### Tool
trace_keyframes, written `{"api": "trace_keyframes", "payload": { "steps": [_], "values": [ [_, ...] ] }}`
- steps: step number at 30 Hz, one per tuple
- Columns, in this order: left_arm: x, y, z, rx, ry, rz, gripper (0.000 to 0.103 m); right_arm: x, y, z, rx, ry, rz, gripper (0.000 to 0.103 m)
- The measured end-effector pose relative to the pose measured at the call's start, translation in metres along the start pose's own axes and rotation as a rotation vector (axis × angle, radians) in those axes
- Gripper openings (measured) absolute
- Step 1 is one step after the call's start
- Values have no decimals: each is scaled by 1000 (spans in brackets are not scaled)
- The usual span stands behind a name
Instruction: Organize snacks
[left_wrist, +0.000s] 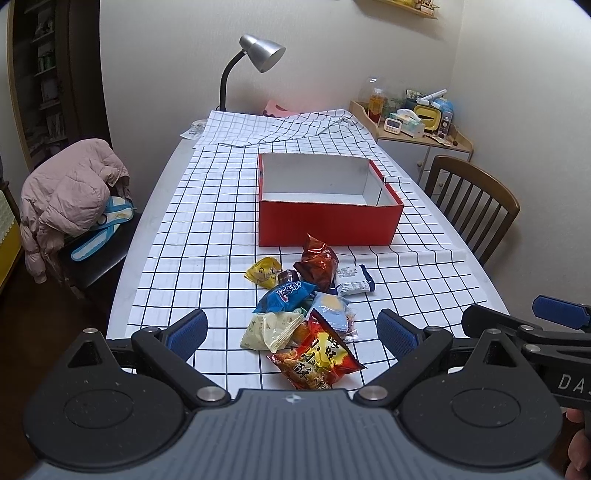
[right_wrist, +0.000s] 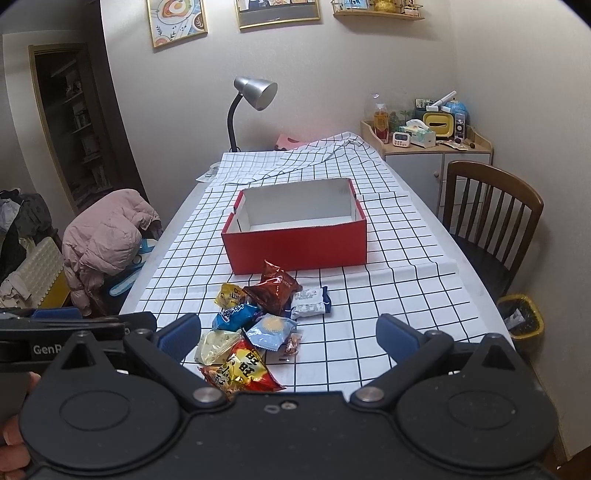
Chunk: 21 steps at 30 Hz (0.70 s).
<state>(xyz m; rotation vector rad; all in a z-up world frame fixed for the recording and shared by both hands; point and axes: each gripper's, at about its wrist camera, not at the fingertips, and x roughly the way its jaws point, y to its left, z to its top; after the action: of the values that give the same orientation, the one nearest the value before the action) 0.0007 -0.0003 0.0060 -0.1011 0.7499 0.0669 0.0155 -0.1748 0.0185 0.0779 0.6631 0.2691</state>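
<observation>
The snacks are lying in a loose heap on the checked cloth, near the table's front edge; the red box is standing just beyond them at twelve o'clock, apart from the heap, its white inside showing nothing in it, so nothing looks sorted yet.

The left gripper is hovering over the near end of the heap, jaws spread wide and holding nothing; the right gripper is hanging beside it, likewise spread and unloaded, with the heap sitting toward ten o'clock of its gap.

Nearest the fingers is lying the red-and-yellow bag; a pale bag is touching it at ten o'clock; a blue bag and a light-blue bag are lying further on; a brown bag, a yellow bag and a white-and-navy pack are closing the far end, the brown one nearest the box.

These are probably light, puffed, crinkly foil pouches; they are likely slippery and springy, and the contents may crush under a hard squeeze; a pinch on a crimped end seam or a corner seems safer than across the belly. The bags are overlapping, so lifting one may drag a neighbour.
</observation>
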Motion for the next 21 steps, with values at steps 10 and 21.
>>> {"api": "trace_keyframes", "payload": {
  "steps": [10, 21],
  "values": [
    [2, -3, 4, 8, -1, -6, 99, -1, -1, 1, -3, -6, 4, 100],
    [4, -1, 4, 8, -1, -8, 99, 0, 0, 2, -4, -8, 3, 100]
  ]
}}
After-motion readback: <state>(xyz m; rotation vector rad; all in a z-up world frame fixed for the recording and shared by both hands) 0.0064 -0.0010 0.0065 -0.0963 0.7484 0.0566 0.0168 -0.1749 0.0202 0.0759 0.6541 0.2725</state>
